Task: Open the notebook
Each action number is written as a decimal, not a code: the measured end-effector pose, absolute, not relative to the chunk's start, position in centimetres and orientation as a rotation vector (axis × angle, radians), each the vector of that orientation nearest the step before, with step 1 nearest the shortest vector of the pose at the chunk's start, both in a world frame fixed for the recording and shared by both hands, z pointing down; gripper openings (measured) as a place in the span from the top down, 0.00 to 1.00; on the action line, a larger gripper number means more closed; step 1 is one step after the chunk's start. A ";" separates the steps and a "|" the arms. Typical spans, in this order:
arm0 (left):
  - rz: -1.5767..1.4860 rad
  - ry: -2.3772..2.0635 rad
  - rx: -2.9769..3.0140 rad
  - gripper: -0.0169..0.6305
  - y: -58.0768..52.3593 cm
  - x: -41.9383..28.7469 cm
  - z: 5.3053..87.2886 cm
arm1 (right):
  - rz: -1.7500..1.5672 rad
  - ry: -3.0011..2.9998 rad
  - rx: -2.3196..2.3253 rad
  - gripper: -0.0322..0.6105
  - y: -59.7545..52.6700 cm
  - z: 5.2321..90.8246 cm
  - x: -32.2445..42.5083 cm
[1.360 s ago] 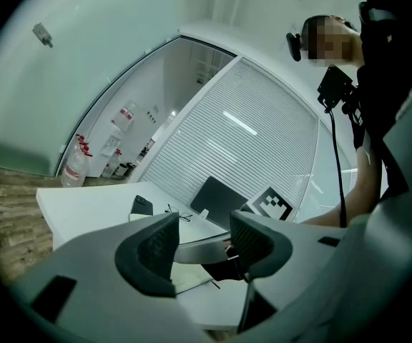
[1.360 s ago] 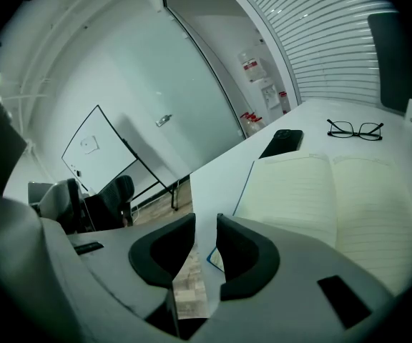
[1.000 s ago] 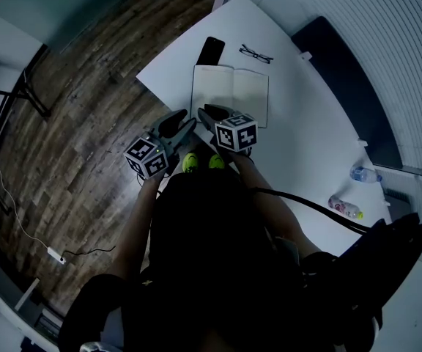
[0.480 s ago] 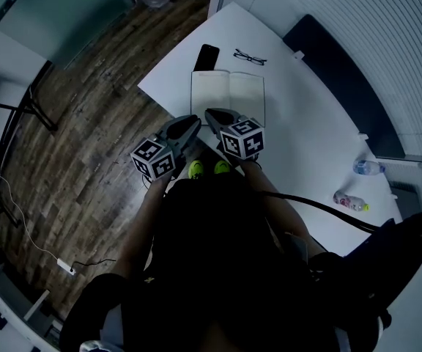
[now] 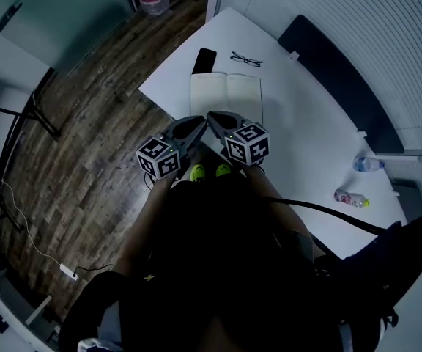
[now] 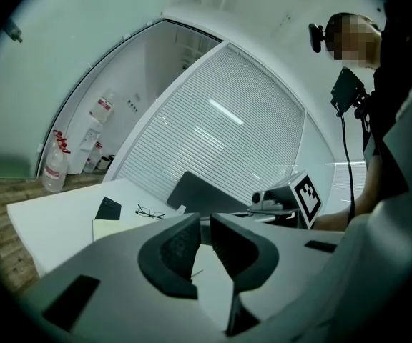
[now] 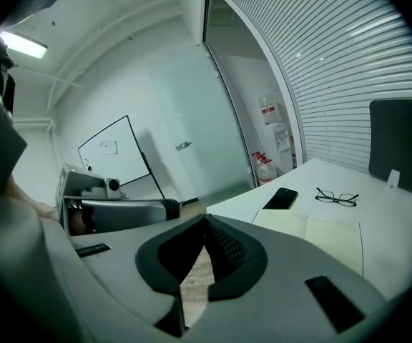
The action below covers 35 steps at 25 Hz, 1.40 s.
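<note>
The thin notebook (image 5: 226, 97) lies open, pale pages up, near the smooth white table's (image 5: 306, 145) far corner, by a black phone (image 5: 204, 60) and wire glasses (image 5: 245, 59). The left gripper (image 6: 204, 224) has just been closing, its jaws slightly apart and empty. The right gripper (image 7: 206, 220) has its jaws together. Bare tabletop lies rightward.

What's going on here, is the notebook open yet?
A person holds a gripper in each hand. The notebook already lies open on the white table, with a phone and glasses beyond it. Neither claw touches it; both hang by the table's near edge. The left claw has just been closing on nothing, its jaws slightly apart; the right claw is shut and empty.
</note>
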<state>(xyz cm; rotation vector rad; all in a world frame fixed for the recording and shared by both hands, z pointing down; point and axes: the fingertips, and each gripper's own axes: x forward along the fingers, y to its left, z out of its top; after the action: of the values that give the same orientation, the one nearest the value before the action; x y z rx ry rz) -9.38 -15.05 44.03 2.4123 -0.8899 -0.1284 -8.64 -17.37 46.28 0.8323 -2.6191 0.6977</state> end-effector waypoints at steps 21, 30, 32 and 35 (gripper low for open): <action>-0.143 -0.865 2.514 0.95 -13.0 -7.5 40.1 | 0.570 -2.759 0.881 0.97 -15.2 41.4 -7.3; -0.139 -0.907 2.515 0.95 -10.2 -5.3 39.1 | 0.609 -2.788 0.844 0.97 -12.3 40.4 -5.2; -0.144 -0.923 2.508 0.95 -9.2 -4.6 38.9 | 0.619 -2.793 0.828 0.97 -11.4 40.3 -4.4; -0.149 -0.939 2.499 0.95 -7.9 -3.3 38.8 | 0.613 -2.797 0.821 0.97 -10.0 40.1 -3.2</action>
<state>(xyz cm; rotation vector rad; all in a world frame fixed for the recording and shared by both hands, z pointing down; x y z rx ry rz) -3.35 -7.86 38.80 2.4986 -0.9394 -0.1493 -3.22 -9.98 40.11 0.8206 -2.7969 0.6134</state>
